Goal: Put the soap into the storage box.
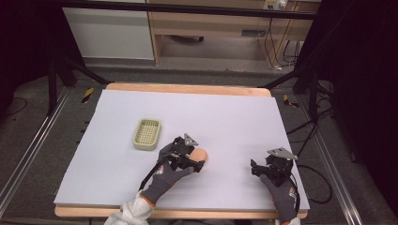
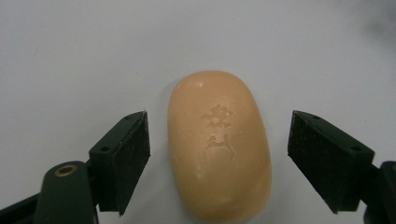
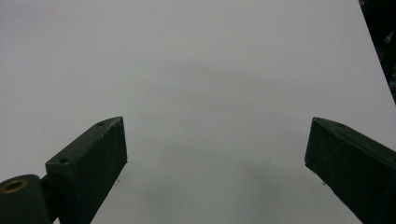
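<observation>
Straddling stamped soap (image 2: 219,147), left gripper (image 2: 217,140) gaping.

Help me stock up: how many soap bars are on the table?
1. The soap bar lies on the white table between the open left gripper jaws, right of the soap dish.

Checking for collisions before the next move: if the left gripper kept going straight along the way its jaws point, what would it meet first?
The soap bar. In the left gripper view it lies between the open jaws of the left gripper, neither pad touching it. Going on would likely bring it deeper between them, then onto the white table sheet.
</observation>
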Demonstrator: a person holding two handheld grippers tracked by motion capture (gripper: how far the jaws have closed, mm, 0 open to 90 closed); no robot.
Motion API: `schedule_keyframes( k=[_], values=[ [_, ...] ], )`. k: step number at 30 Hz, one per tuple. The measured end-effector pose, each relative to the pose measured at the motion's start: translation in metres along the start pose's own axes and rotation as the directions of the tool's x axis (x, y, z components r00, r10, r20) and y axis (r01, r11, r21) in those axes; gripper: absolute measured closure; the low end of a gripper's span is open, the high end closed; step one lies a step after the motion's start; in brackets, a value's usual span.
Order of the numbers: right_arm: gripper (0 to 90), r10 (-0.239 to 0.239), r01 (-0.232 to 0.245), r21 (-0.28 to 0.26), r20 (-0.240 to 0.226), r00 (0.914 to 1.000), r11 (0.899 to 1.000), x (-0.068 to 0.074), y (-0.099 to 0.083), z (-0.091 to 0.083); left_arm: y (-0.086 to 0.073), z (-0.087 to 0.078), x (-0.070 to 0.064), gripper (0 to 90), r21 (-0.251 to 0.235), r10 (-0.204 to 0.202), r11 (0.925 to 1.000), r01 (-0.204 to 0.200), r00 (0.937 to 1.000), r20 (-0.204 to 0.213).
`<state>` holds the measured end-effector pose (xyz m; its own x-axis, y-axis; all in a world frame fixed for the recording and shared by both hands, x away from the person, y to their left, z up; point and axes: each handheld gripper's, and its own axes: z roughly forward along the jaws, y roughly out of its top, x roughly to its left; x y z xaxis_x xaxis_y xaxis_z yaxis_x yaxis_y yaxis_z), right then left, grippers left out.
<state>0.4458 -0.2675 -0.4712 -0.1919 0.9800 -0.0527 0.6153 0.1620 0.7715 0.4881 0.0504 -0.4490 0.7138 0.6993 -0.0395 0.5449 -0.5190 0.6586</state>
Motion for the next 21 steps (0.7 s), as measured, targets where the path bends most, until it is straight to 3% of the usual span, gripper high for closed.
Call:
schedule_keyframes(
  k=[21],
  values=[
    [6.0, -0.007, 0.007, 0.004, -0.003, 1.0000, 1.000, 0.000, 0.000, 0.001, 0.000, 0.021, 0.001, 22.4, 0.088, 0.021, 0.9959, -0.020, 0.9997, -0.011]
  ],
)
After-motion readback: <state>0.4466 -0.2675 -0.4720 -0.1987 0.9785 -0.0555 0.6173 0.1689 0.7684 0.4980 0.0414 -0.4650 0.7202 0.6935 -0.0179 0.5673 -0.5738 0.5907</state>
